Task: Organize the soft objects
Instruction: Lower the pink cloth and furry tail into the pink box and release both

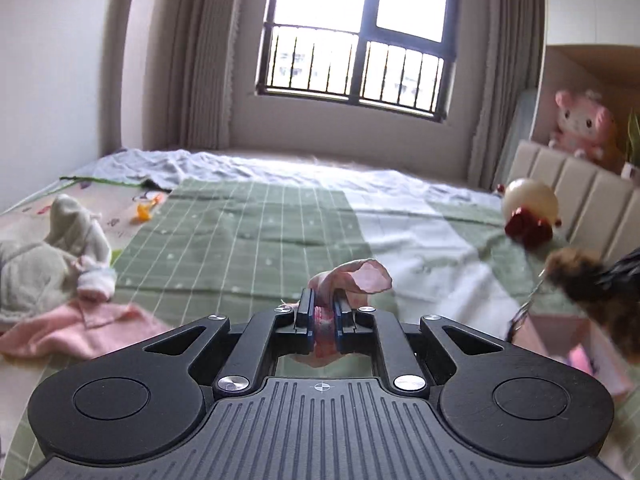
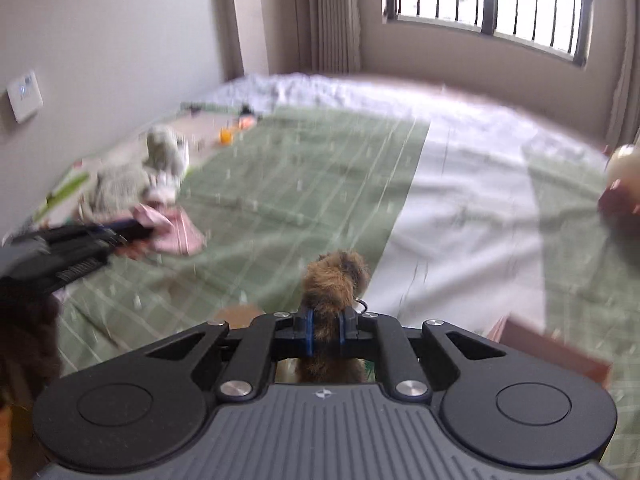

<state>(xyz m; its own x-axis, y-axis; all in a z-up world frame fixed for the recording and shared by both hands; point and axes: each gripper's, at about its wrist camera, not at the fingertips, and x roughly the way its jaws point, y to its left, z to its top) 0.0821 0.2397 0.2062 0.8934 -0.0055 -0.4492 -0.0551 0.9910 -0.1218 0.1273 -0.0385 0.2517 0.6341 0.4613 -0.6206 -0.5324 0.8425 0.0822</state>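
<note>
We hold a pink sock (image 1: pixel 352 280) clamped in our left claw (image 1: pixel 324 320) and a brown furry toy (image 2: pixel 334 280) in our right claw (image 2: pixel 328 330), both above the bed (image 1: pixel 260 220), while grey clothes (image 1: pixel 48 256) far left remain unsorted.

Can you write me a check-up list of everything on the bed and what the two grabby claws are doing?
Surface: bed covered by a green checked sheet with a white strip.
Job's things: pink cloth in the left gripper; brown furry toy in the right gripper; grey plush lying on a pink blanket at the left; cream and red plush by the headboard.
Clutter: small orange item on the far left of the bed; pink box at the near right.
Grippers: both shut on their soft things.
Cables: nothing seen.
Surroundings: barred window, curtains, pink plush on a shelf.
</note>
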